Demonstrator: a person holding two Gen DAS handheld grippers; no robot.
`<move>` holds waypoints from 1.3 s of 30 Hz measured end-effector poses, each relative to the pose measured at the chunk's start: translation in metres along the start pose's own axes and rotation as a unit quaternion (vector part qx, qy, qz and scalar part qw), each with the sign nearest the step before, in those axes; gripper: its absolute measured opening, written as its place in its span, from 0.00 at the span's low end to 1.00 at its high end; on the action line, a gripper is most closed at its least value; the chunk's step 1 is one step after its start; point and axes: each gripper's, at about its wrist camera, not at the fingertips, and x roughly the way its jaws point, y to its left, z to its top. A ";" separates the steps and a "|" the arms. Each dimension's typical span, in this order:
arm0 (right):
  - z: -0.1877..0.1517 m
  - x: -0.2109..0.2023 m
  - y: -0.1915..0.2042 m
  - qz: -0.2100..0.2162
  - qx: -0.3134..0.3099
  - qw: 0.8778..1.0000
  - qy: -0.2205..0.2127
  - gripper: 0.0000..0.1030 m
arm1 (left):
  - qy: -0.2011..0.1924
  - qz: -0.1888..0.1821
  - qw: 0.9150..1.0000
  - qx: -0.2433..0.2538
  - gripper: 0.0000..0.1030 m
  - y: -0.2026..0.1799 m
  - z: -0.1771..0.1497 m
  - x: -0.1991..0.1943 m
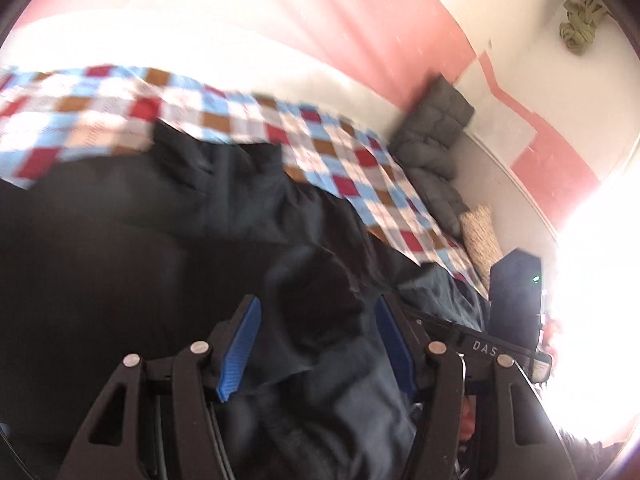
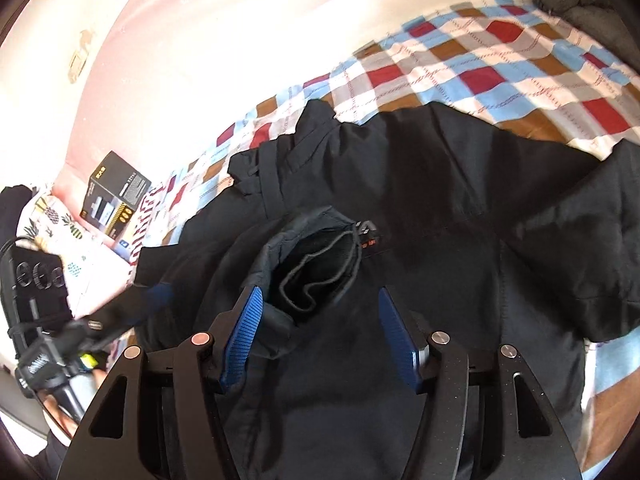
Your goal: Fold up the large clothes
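The black jacket (image 2: 400,200) sprawls on a checkered bedspread (image 2: 500,60) by pink walls (image 1: 400,20); both claws (image 1: 316,320) (image 2: 318,320) spread wide.

Left gripper (image 1: 316,344): 2 fingers spread wide apart, blue ribbed pads (image 1: 240,350) facing inward, black linkage arms below. Right gripper (image 2: 320,340): 2 fingers likewise parted, blue pads (image 2: 242,340) angled outward toward the tips. In the right wrist view the left gripper appears blurred at lower left, with bare skin of the holding hand (image 2: 60,412) beneath it
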 end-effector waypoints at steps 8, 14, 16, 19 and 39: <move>0.014 0.051 0.004 0.061 0.047 0.996 0.052 0.75 | -0.038 0.176 0.982 -0.053 0.60 0.122 0.020 -0.076; 0.014 0.061 0.010 0.091 0.072 0.991 0.063 0.75 | -0.026 0.204 0.974 -0.100 0.59 0.177 0.004 -0.088; 0.012 0.061 0.002 0.082 0.091 0.991 0.061 0.75 | -0.019 0.198 0.975 -0.098 0.59 0.178 0.000 -0.077; 0.009 0.081 0.000 -0.002 0.070 0.991 0.110 0.71 | -0.014 0.199 0.976 -0.087 0.59 0.176 -0.004 -0.066; 0.025 0.059 -0.044 -0.076 0.043 0.996 0.029 0.18 | 0.046 0.265 0.963 -0.036 0.13 0.185 0.012 0.014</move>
